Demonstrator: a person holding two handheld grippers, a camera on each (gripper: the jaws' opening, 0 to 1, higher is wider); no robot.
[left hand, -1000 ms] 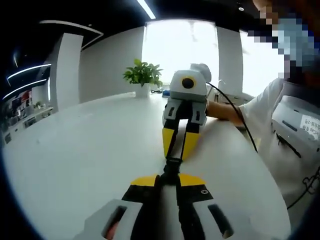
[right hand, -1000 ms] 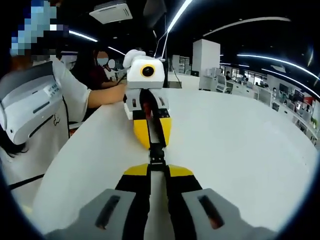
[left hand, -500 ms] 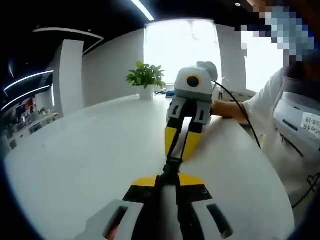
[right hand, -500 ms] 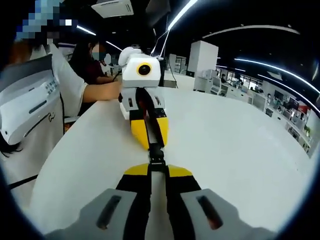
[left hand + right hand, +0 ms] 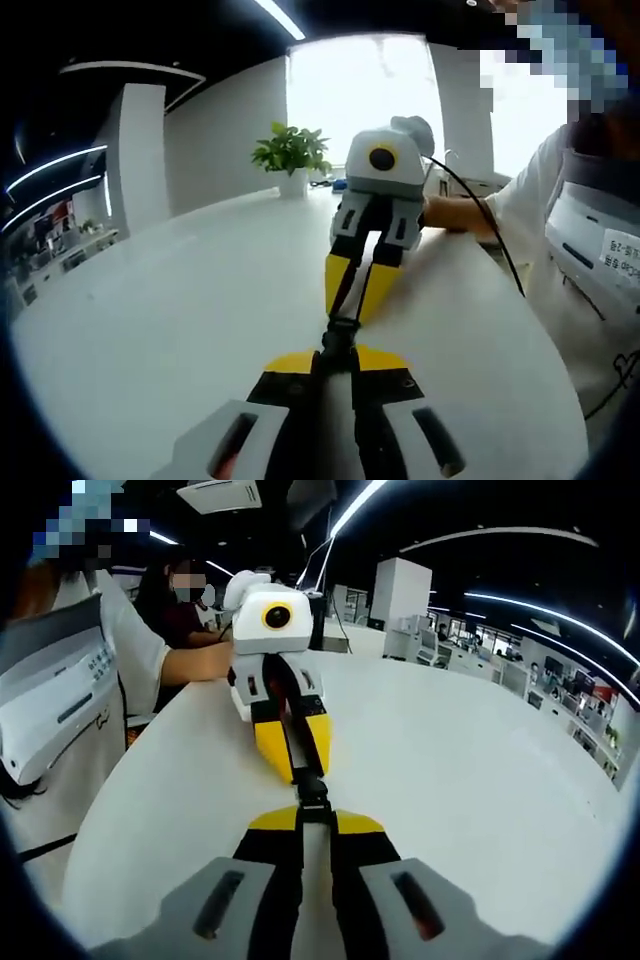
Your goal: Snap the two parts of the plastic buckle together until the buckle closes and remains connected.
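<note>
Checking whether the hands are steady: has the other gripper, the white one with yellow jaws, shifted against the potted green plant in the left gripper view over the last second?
Cannot tell. The white gripper with yellow jaws stays just right of the potted green plant, meeting the black plastic buckle. The whole view shifted slightly, so the camera moved.

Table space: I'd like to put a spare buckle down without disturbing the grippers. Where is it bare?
The white table lies bare from the grippers toward the potted plant; in the right gripper view its far side is bare too. It is crowded where the left gripper and right gripper meet on the black buckle, beside the person's sleeve.
</note>
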